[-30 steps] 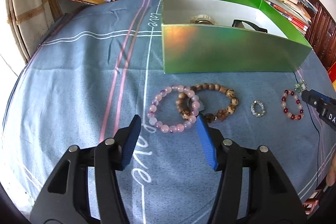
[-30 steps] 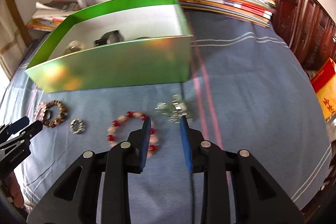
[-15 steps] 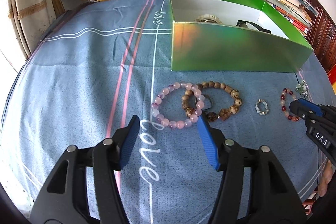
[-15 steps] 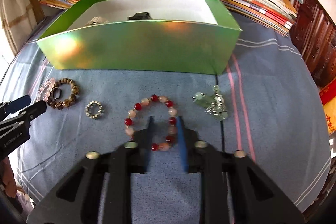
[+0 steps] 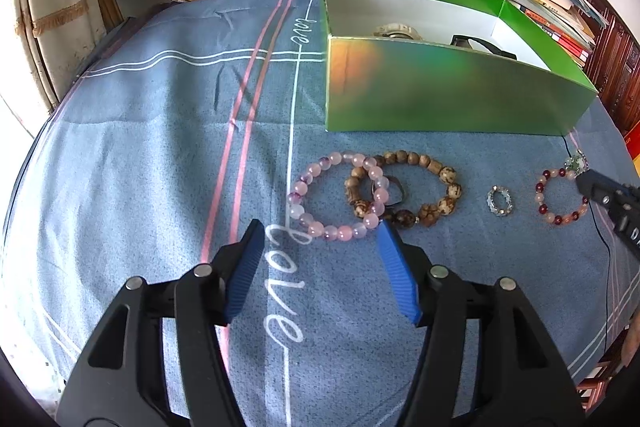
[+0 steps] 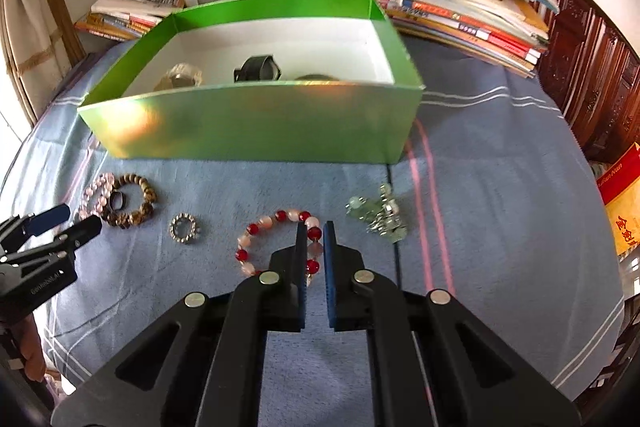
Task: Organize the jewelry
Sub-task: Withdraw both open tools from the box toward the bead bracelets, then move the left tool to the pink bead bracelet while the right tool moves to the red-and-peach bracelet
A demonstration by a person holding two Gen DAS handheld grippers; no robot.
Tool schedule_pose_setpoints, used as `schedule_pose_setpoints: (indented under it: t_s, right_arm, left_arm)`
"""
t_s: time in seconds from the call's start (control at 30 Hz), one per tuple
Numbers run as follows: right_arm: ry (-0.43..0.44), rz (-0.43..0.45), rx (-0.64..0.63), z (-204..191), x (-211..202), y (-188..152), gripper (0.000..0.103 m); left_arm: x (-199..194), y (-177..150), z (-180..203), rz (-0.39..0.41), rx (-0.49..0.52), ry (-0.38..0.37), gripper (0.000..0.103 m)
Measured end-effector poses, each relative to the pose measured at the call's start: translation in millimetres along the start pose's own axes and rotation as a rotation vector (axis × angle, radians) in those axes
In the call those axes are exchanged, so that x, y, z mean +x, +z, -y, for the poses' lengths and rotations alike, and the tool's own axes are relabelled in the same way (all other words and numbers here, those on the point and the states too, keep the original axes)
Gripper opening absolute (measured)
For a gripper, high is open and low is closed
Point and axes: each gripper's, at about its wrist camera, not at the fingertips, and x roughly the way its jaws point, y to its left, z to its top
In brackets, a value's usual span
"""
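Blue striped bedsheet (image 5: 140, 147), embroidered "love". Right gripper (image 6: 316, 227) just closed, pinched on red-and-pink bracelet (image 6: 256, 227) near front edge. Left gripper (image 5: 320, 231) half open, empty, over pink bracelet (image 5: 316, 227). Green box (image 6: 260, 123) behind. Gripper body lettering partly legible: "DA".

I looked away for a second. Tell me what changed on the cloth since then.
The right gripper has just been closing and is now shut on the red and pink bracelet, having come in over it. The left gripper hangs open as before; the other jewelry and the green box lie unmoved.
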Motion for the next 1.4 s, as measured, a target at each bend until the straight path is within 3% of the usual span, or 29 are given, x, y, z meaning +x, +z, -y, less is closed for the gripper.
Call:
schedule_pose_setpoints:
  t_s: [0.37,0.77,1.4]
  right_arm:
    - [0.076,0.029,-0.029,-16,-17,3,0.008]
    - [-0.022,-0.029,0.008,3,2,-5,0.008]
    - [-0.050,-0.070,0.051,19,18,-12,0.010]
  left_arm:
    - [-5,-3,4,0.005,0.005,0.001,0.062]
    - [-9,-3,-1,0.013,-0.011,0.003,0.063]
    - [-6,-2,-3,0.005,-0.017,0.015,0.064]
